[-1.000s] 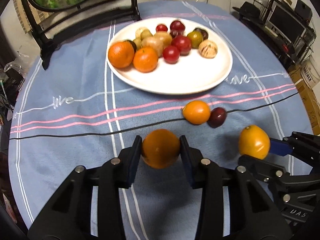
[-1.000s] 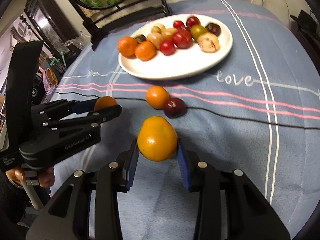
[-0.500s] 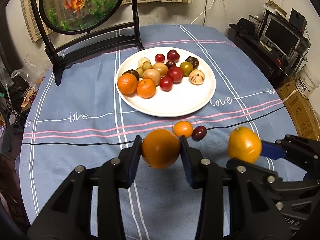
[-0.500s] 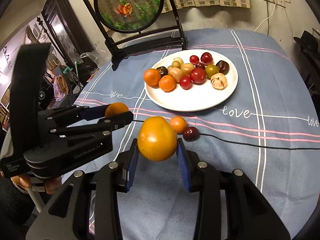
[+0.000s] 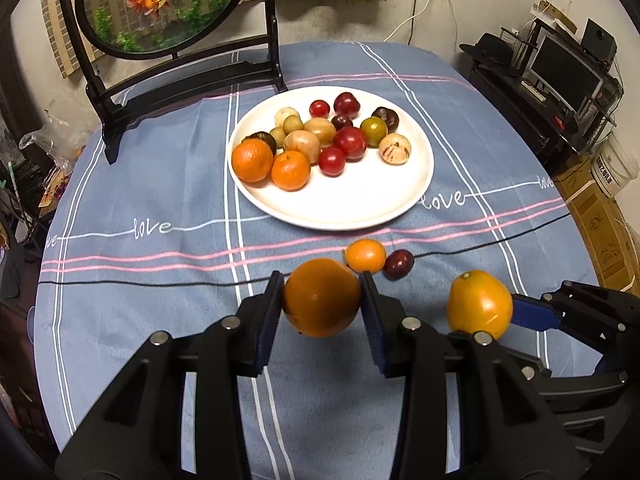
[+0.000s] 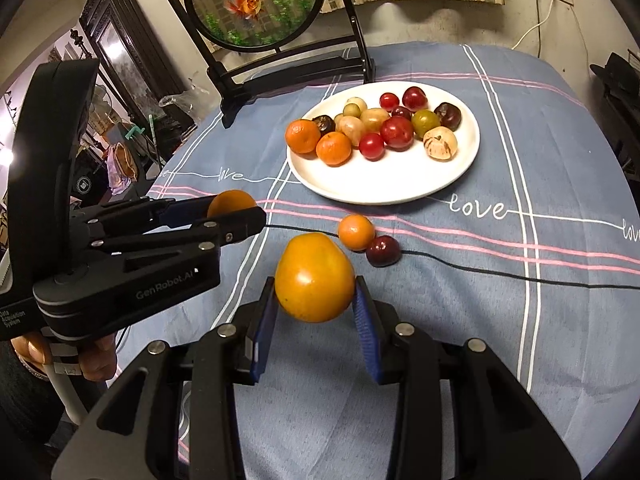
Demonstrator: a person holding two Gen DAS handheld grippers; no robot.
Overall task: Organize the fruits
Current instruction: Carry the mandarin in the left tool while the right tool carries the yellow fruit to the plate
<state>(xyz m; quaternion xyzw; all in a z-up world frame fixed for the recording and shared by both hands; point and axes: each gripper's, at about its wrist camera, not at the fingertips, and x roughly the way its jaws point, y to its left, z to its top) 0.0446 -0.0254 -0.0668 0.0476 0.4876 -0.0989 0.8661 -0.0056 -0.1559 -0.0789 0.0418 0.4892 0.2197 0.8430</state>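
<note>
My left gripper (image 5: pixel 322 300) is shut on an orange (image 5: pixel 322 298) and holds it above the blue cloth. My right gripper (image 6: pixel 314 294) is shut on a yellow-orange citrus (image 6: pixel 314 278), also held up; it shows at the right of the left wrist view (image 5: pixel 479 305). The left gripper with its orange (image 6: pixel 231 204) shows at the left of the right wrist view. A white plate (image 5: pixel 360 204) holds two tangerines, red plums and several pale fruits. A small tangerine (image 5: pixel 365 255) and a dark plum (image 5: pixel 398 264) lie on the cloth in front of the plate.
A round fish picture on a black stand (image 5: pixel 160 8) stands behind the plate. The round table drops off at both sides; shelves with a monitor (image 5: pixel 560 68) are at the far right, boxes and a bucket (image 5: pixel 612 168) below.
Both grippers have lifted and drawn back from the table with their fruit; the plate and loose fruit look farther away.
</note>
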